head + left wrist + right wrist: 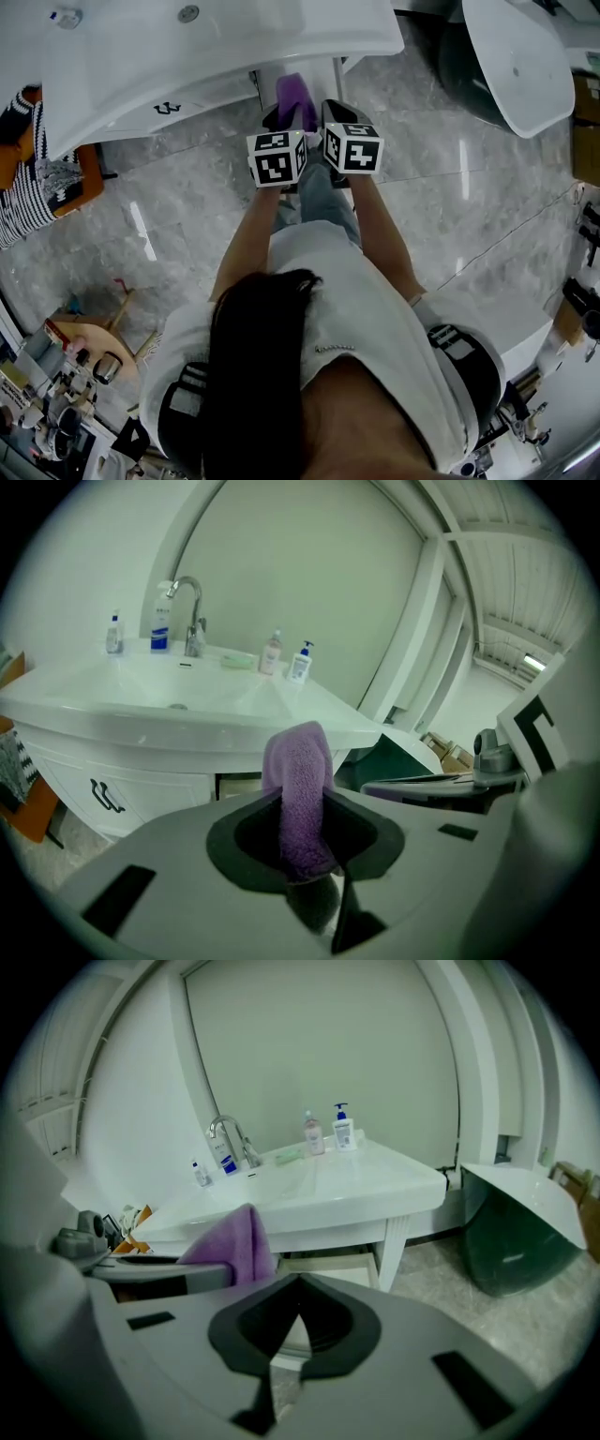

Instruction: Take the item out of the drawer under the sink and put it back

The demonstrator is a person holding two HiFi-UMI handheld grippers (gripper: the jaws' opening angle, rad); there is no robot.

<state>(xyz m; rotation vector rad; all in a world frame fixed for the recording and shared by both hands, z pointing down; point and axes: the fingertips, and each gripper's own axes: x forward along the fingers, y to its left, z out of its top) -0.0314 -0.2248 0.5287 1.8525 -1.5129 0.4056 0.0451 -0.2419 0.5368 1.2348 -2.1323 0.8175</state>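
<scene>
Plainly, most of the risk sat with the left gripper (302,850). Its tongs were clamped on a purple cloth (298,789), which stood out of the drawer and in the air before the sink (141,705). The cloth's folded top rose above the jaws and a darker end hung beneath them. Soft pile gives under pressure, so I judged that a quick swing downward could let it creep out of the hold and drop to the floor. The hanging end might also catch on the drawer front, or fold over its edge and stop the drawer from closing.

Just to the right, the right gripper (295,1321) had its tongs together with nothing between them. In the head view the two marker cubes sat almost touching, so a knock between the grippers seemed possible and could jolt the cloth loose.

Under the basin the pale drawer (328,1265) looked pulled out, though I could not tell how far. A return made too high would strike the sink's rim; one made too shallow would leave the cloth lying on the drawer's edge.
</scene>
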